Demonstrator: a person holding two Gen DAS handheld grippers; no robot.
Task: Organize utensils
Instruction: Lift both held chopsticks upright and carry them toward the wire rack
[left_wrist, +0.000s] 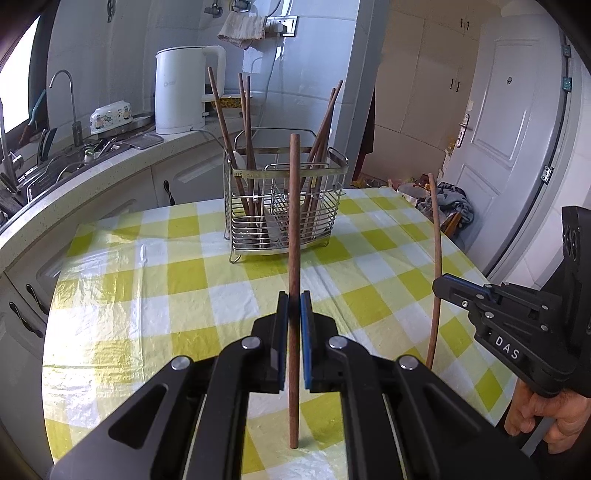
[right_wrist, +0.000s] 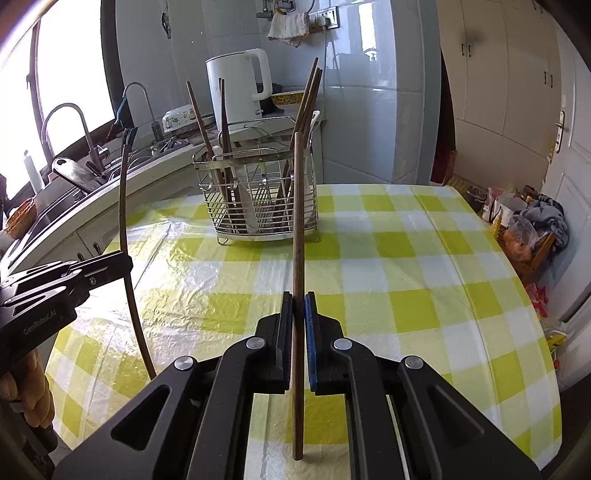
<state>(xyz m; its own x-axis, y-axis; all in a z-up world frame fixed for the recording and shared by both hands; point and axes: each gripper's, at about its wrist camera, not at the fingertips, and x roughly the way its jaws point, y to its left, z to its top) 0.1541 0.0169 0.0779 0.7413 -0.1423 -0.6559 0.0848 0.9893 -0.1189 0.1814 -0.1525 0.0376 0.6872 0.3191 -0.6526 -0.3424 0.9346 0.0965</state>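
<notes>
Two long thin wooden chopsticks, round in section, dark brown w/ a matte grain. Left gripper (left_wrist: 294, 299) is clamped tight on one chopstick (left_wrist: 294, 236), blue pads pinching it approx mid-length; stick stands near upright, both ends free above the table. Right gripper (right_wrist: 299, 301) has jaws pinched the same way on the other chopstick (right_wrist: 297, 236), also near upright, leaning a touch at the top. Both grippers are black, angular, w/ silver pivot bolts, pointing down at a slant toward the table.

In the left view the right gripper (left_wrist: 443, 282) shows at the right edge w/ its chopstick (left_wrist: 436, 266) and a hand (left_wrist: 543, 417) wrapped round the handle. In the right view the left gripper (right_wrist: 127, 264) sits at the left edge, its chopstick (right_wrist: 127, 236) bowed by the lens, fingers (right_wrist: 37, 402) below it.

Table (left_wrist: 177, 273) is covered in a glossy, wrinkled plastic cloth, yellow-green & white checks. Ahead, at the far side, a shiny steel wire caddy (left_wrist: 284, 206) on small feet, split into compartments; several more wooden chopsticks (left_wrist: 225, 122) lean in it, fanned out left & right, plus something white inside, can't tell what. Table surface betw. grippers & caddy is bare cloth.

Behind: white electric kettle (left_wrist: 184, 92) on a speckled counter, patterned bowl (left_wrist: 110, 116) upside down, curved tap (left_wrist: 68, 99) over the sink, cloth (left_wrist: 242, 29) hanging on the tiled wall. White door (left_wrist: 491, 125) to the right, clutter on the floor near it
</notes>
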